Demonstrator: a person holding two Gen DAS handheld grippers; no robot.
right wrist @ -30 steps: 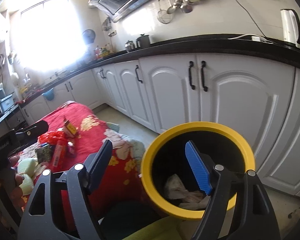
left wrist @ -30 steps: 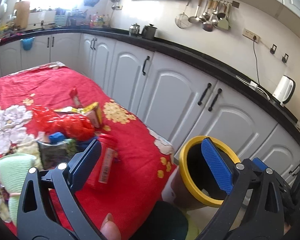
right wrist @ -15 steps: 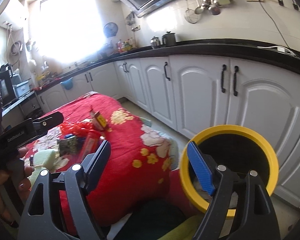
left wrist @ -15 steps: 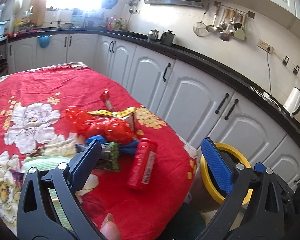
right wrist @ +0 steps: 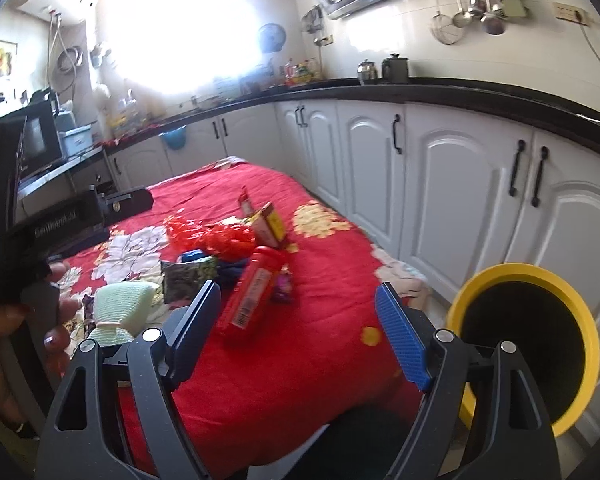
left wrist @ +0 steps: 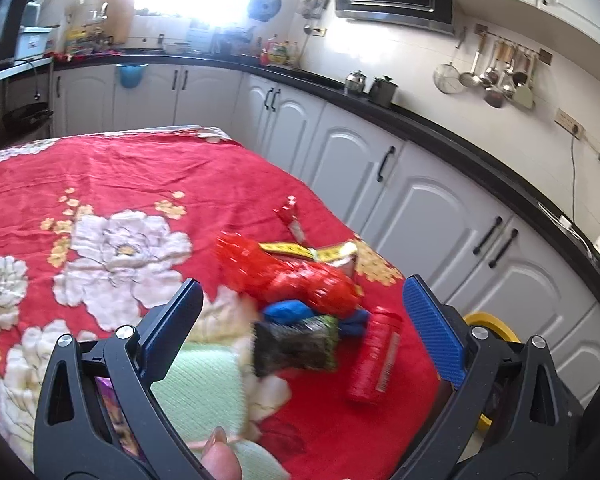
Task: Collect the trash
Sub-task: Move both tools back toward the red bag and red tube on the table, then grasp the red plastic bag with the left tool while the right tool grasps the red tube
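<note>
A heap of trash lies on the red flowered tablecloth (left wrist: 140,184): a crinkled red wrapper (left wrist: 292,276), a dark green packet (left wrist: 296,344), a red bottle (left wrist: 376,356) on its side, a yellow carton (left wrist: 324,254) and a small red sachet (left wrist: 292,216). My left gripper (left wrist: 300,332) hovers open just short of the packet, holding nothing. My right gripper (right wrist: 298,336) is open and empty too, with the red bottle (right wrist: 256,292) lying just beyond its fingers. The yellow-rimmed bin (right wrist: 520,270) stands on the floor to the right of the table.
A pale green knitted cloth (left wrist: 204,384) lies by the left finger. A hand (right wrist: 60,304) holds the other tool's black body (right wrist: 60,228) at the left. White cabinets (right wrist: 440,184) with a black counter run along the right, close behind the bin (left wrist: 488,322).
Both views have swung left, away from the bin and onto the table. The trash heap now sits between each gripper's fingers and the bin has slid to the right edge.
</note>
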